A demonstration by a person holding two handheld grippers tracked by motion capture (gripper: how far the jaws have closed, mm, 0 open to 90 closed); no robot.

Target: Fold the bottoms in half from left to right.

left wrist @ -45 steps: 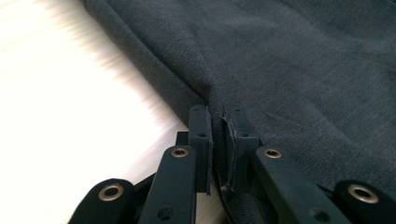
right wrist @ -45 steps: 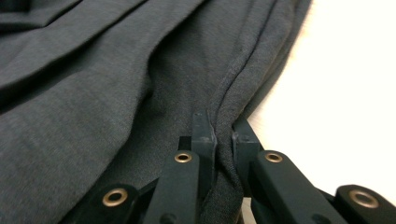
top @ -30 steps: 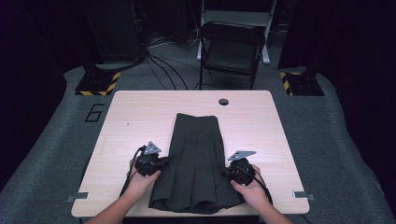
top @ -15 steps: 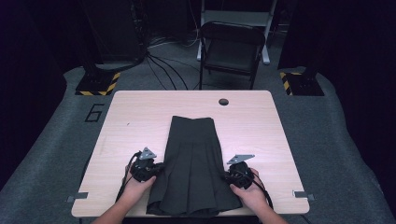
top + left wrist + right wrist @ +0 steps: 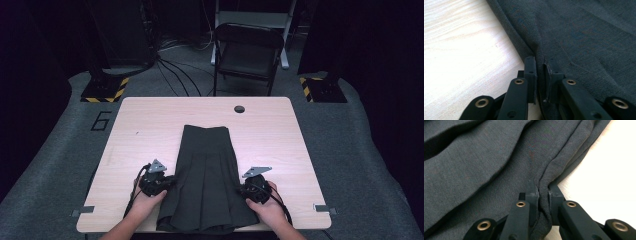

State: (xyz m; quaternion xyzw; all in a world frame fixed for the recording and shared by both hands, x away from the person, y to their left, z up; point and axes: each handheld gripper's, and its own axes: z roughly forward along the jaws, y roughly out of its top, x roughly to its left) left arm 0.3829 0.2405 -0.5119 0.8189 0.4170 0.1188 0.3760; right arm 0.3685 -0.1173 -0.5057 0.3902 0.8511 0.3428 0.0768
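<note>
Skirt (image 5: 206,182) flat on table (image 5: 150,120), left gripper (image 5: 540,65) fingers easing apart, its edge between, right gripper (image 5: 543,190) fingers clamped on opposite edge

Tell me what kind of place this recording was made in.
Probably a recording studio or lab: a lone wooden table on grey carpet, dark surroundings, hazard-striped stand bases, loose floor cables and a folding chair.

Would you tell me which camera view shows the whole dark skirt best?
The high view: the dark skirt lies there entire, waistband to hem. The left gripper view and right gripper view give close-ups of its side edges pinched between jaws.
</note>
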